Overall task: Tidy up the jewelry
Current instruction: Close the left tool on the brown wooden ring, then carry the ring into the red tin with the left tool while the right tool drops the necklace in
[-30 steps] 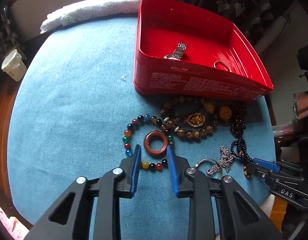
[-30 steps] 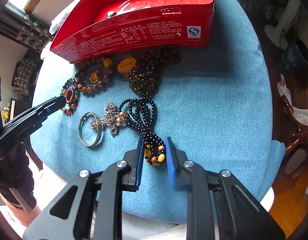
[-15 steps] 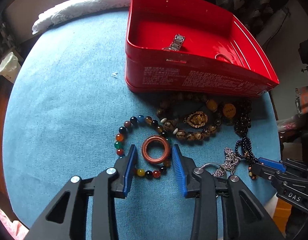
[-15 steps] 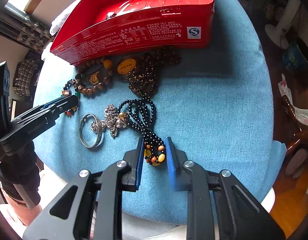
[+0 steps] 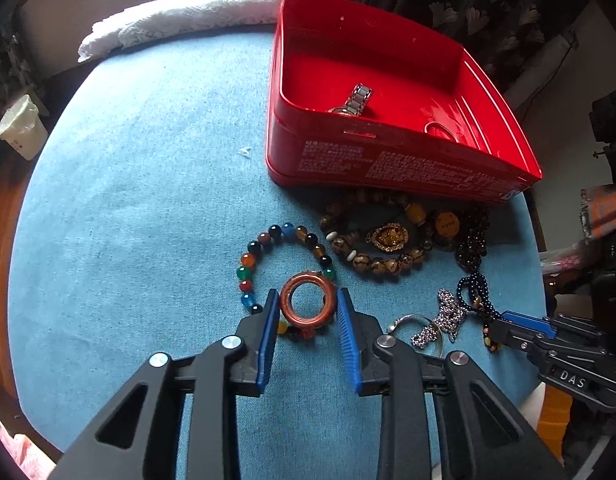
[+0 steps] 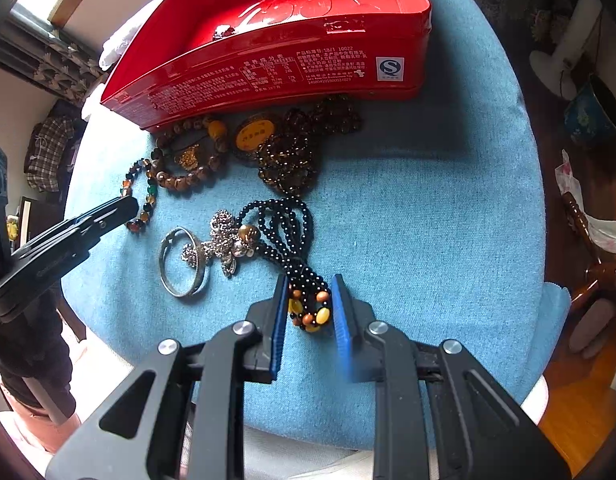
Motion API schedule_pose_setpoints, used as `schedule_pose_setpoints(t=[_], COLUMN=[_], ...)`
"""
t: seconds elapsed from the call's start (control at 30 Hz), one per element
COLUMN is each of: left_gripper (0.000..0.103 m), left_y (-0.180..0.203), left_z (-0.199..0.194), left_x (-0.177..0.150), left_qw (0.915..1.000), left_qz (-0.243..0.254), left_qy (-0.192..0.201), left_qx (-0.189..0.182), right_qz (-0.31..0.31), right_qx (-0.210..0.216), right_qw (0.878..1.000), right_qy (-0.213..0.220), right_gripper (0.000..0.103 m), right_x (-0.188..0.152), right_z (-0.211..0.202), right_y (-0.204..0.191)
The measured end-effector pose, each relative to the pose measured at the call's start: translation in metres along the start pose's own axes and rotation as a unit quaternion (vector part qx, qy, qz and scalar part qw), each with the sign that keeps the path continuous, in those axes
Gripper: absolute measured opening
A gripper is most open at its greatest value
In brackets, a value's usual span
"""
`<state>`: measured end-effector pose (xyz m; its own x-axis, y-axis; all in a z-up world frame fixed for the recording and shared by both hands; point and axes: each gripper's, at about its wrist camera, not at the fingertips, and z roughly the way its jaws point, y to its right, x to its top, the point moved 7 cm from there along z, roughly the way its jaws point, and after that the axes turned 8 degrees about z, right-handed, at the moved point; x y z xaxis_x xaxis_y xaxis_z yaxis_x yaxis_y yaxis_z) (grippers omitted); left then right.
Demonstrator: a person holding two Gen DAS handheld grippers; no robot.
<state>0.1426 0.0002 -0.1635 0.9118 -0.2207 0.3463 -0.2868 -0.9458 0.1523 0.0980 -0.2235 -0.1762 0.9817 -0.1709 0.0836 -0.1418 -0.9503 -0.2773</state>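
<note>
**Both grippers poised on jewelry beside the tin**

The left gripper [image 5: 308, 308] is closing around the brown ring [image 5: 308, 300], set to lift it. The right gripper [image 6: 308, 300] is clamped on the black bead strand [image 6: 285, 232]. Beyond, the red tin [image 5: 380, 160] waits open on the blue tabletop [image 5: 147, 200], likely to receive them.

I see a round table under blue cloth [image 5: 147, 208]: open red metal tin [image 5: 388, 160] at one o'clock, beaded bracelets [image 5: 283, 268] and silver bangle [image 6: 181, 264] near centre.
</note>
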Motion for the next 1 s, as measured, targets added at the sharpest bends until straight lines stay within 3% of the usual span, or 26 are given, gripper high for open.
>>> schedule_pose_setpoints(t=[0.3, 0.6, 0.77, 1.0], left_gripper=[0.029, 0.029, 0.029, 0.029], left_y=[0.012, 0.013, 0.013, 0.013], left_z=[0.002, 0.003, 0.004, 0.001], left_x=[-0.015, -0.013, -0.012, -0.014], left_qw=[0.9997, 0.9997, 0.9997, 0.9997], left_qz=[0.014, 0.016, 0.015, 0.015], left_qy=[-0.021, -0.019, -0.020, -0.017], left_qx=[-0.003, 0.002, 0.004, 0.006], right_qz=[-0.006, -0.032, -0.048, -0.026], right_qx=[-0.008, -0.029, -0.048, -0.039], right_qw=[1.000, 0.999, 0.998, 0.999], right_qy=[-0.002, 0.003, 0.010, 0.007], right_gripper=[0.029, 0.030, 0.025, 0.017], right_x=[0.002, 0.010, 0.010, 0.007], right_z=[0.004, 0.012, 0.014, 0.010], right_y=[-0.006, -0.015, -0.019, -0.012])
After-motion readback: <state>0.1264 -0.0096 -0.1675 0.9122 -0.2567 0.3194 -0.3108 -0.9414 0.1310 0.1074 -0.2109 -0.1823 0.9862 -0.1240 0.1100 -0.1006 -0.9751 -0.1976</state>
